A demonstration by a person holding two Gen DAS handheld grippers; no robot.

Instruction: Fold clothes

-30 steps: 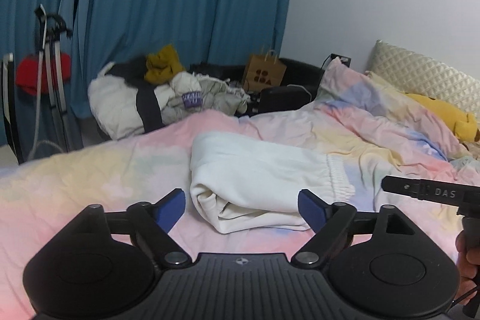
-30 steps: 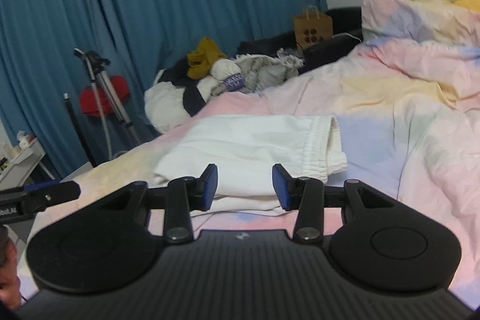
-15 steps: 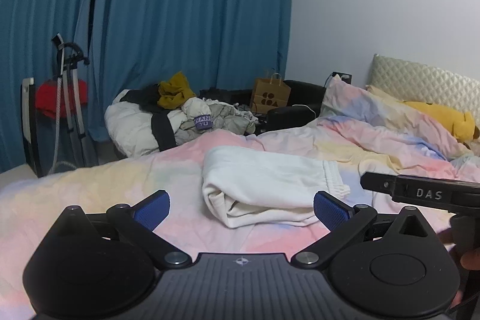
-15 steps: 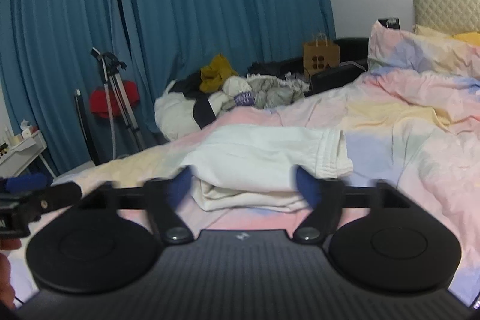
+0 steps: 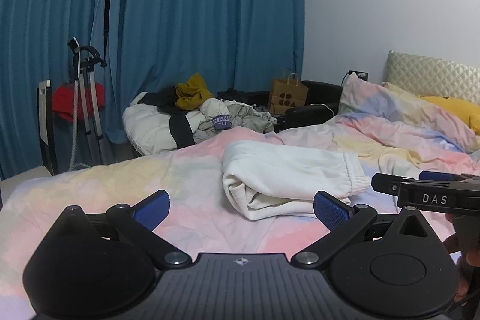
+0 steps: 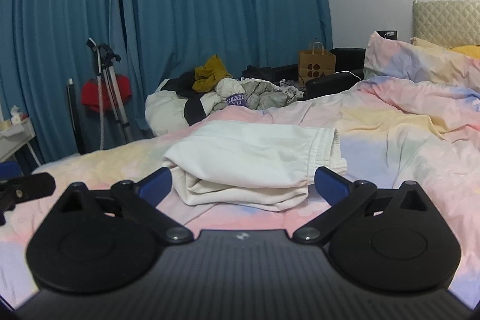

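Note:
A folded cream-white garment (image 5: 288, 173) with an elastic waistband lies on the pastel bedspread (image 5: 150, 182); it also shows in the right wrist view (image 6: 249, 161). My left gripper (image 5: 241, 210) is open and empty, held back from the garment's near left side. My right gripper (image 6: 243, 186) is open and empty, just in front of the garment's near edge. The right gripper's side shows in the left wrist view (image 5: 426, 194), and the left gripper's tip shows in the right wrist view (image 6: 27, 189).
A pile of unfolded clothes (image 5: 192, 116) lies beyond the bed's far edge, with a brown paper bag (image 5: 288, 98) beside it. Blue curtains (image 5: 180, 20) hang behind. A tripod with a red item (image 5: 81, 98) stands at left. Pillows (image 5: 420, 107) lie at right.
Both grippers have pulled back and risen away from the folded garment. The right gripper's fingers have opened wide; the left gripper's have widened too.

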